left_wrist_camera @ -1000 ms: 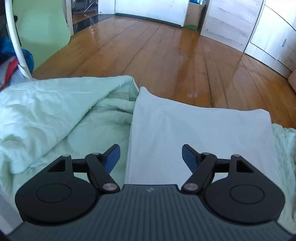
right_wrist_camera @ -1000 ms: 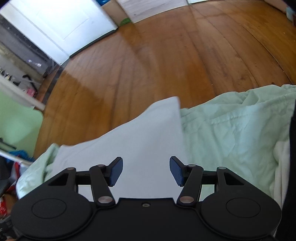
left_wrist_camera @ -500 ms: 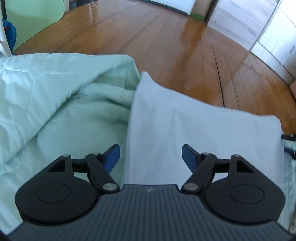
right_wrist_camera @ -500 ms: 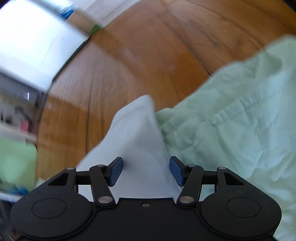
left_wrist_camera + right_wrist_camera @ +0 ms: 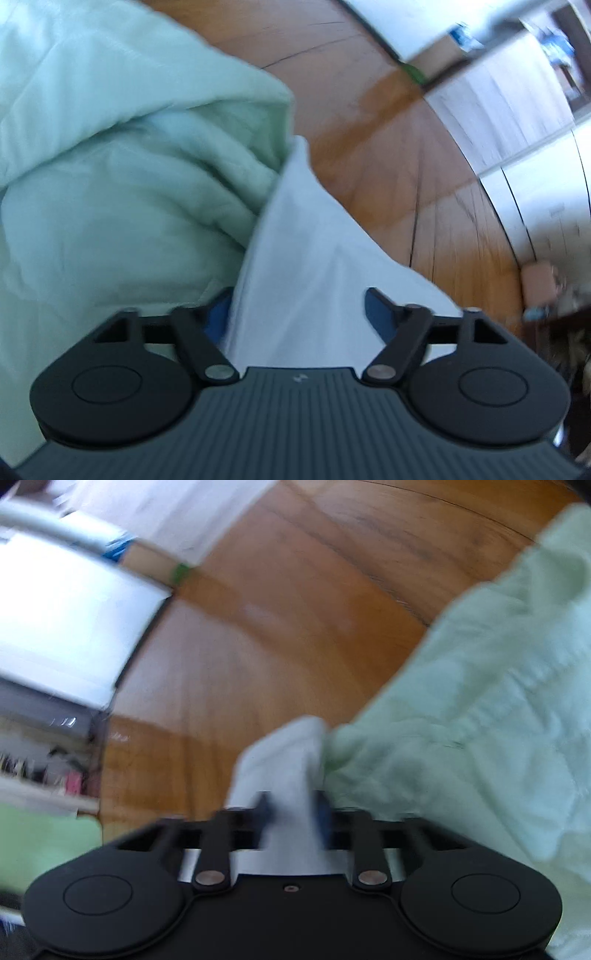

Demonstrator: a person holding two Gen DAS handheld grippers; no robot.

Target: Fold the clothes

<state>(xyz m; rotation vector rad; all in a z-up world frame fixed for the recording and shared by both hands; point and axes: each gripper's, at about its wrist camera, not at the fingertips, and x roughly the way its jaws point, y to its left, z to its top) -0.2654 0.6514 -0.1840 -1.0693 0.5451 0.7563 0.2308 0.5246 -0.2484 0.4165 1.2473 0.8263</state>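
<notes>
Left wrist view shows the left gripper (image 5: 299, 314) with its blue-padded jaws spread wide, and the pale white garment (image 5: 314, 266) runs between them without either pad pressing on it. The cloth's left edge covers part of the left pad. The garment lies on the mint-green quilt (image 5: 122, 184), which bunches up just to its left, and its far corner points toward the wooden floor (image 5: 406, 177). From the right wrist, everything is smeared with motion blur, but the right gripper (image 5: 294, 812) has its jaws drawn in close on a narrow bunch of the same white garment (image 5: 284, 760), pinching it. The quilt (image 5: 480, 720) sits just to the right, touching the cloth.
</notes>
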